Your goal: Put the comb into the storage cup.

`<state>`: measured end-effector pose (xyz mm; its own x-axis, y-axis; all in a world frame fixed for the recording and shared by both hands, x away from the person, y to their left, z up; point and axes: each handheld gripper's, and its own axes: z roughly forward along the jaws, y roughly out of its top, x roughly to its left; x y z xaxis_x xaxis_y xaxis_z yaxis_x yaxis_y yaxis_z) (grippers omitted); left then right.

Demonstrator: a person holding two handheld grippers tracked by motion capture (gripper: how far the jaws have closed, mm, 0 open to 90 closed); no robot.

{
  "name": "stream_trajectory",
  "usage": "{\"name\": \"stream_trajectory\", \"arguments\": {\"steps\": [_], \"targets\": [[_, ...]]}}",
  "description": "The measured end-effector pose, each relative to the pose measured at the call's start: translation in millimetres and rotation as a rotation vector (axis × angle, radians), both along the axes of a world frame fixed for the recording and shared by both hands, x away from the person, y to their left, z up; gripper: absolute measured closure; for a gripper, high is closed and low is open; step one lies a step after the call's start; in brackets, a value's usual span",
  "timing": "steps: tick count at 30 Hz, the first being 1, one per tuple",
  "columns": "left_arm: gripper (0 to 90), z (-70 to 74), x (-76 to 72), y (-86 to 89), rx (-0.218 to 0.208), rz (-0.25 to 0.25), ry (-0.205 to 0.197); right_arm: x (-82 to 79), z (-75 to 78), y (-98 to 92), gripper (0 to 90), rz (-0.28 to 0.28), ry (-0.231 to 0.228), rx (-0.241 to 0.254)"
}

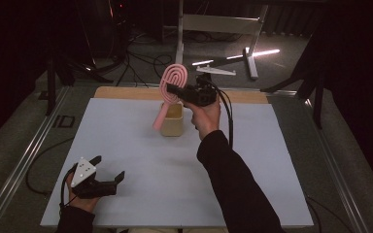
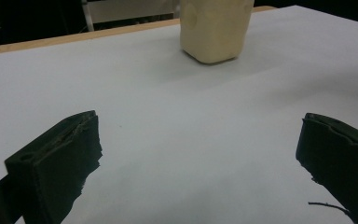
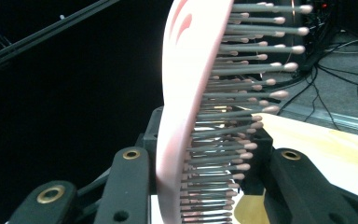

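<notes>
1. While its jaws are closed on the pink hairbrush (image 1: pixel 171 87), the right gripper (image 1: pixel 175 90) holds the brush head above the beige cup (image 1: pixel 172 121), the handle slanting down beside the cup's rim
2. The left gripper (image 1: pixel 108 171), well apart from the cup, has wide open jaws with nothing between them

A hairbrush (image 1: pixel 171 85) was held above a cup (image 1: pixel 172 120) standing towards the far middle of the table (image 1: pixel 141 160), its handle angled down beside the cup's left rim. The right gripper (image 1: pixel 175 90) was clamped on the brush head from the right, while the left gripper (image 1: pixel 110 170) was kept low at the table's near left corner, well apart from the cup.
</notes>
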<state>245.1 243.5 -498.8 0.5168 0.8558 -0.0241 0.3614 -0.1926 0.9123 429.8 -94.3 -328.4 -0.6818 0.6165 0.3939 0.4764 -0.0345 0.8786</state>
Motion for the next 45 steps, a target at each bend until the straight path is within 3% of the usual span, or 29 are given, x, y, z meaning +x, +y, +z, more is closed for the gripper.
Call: {"name": "stream_trajectory", "arguments": {"steps": [24, 45], "targets": [[0.6, -1.6, 0.7, -0.4, 0.011, 0.007, 0.010, 11.5, 5.0, -9.8, 63.5, -0.068, -0.010, 0.022], [0.7, -1.4, 0.4, -0.7, 0.012, 0.004, 0.010, 20.2, 0.5, -16.6, 63.5, -0.130, -0.021, 0.012]]}}
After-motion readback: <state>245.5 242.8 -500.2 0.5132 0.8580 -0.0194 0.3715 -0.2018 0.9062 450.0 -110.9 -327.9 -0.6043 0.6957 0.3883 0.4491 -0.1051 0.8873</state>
